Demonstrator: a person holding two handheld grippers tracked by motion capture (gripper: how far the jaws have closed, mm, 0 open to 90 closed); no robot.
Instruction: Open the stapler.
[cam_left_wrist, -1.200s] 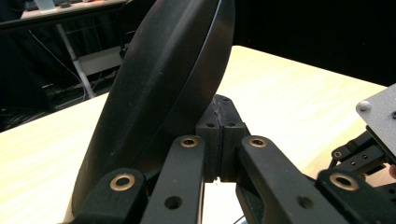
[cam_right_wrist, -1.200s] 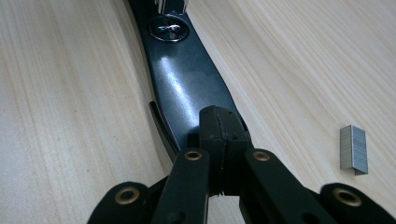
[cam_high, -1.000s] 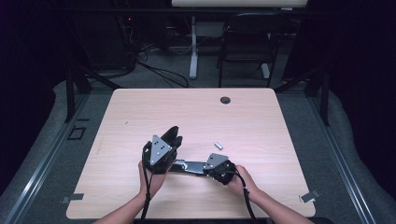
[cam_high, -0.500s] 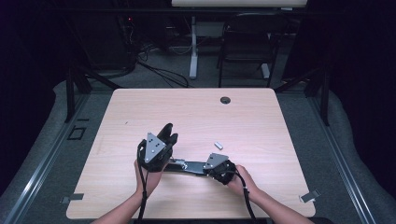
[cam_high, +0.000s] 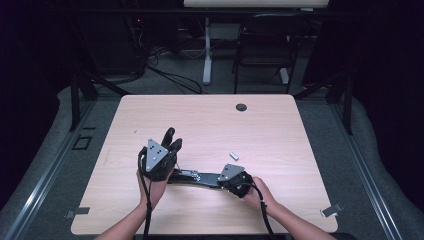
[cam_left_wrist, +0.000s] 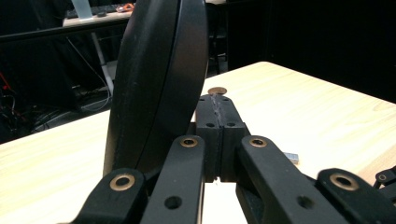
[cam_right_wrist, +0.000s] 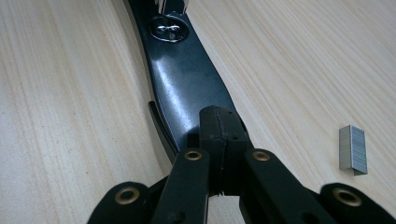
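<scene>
A black stapler lies opened out near the table's front edge. Its base is flat on the wood, and its curved top cover stands raised. My left gripper is shut with nothing between the jaws. The cover leans against the left side of those jaws in the left gripper view. My right gripper is shut too, its tips resting on the base's rear end. A small block of staples lies loose on the table beside the stapler.
The light wooden table has a round dark grommet near its far edge. Chairs, desk legs and cables stand on the dark floor beyond the table. Metal rails run along both sides of the table.
My left gripper and the raised stapler cover have drifted slightly to the left. The right gripper and the base have stayed put.
</scene>
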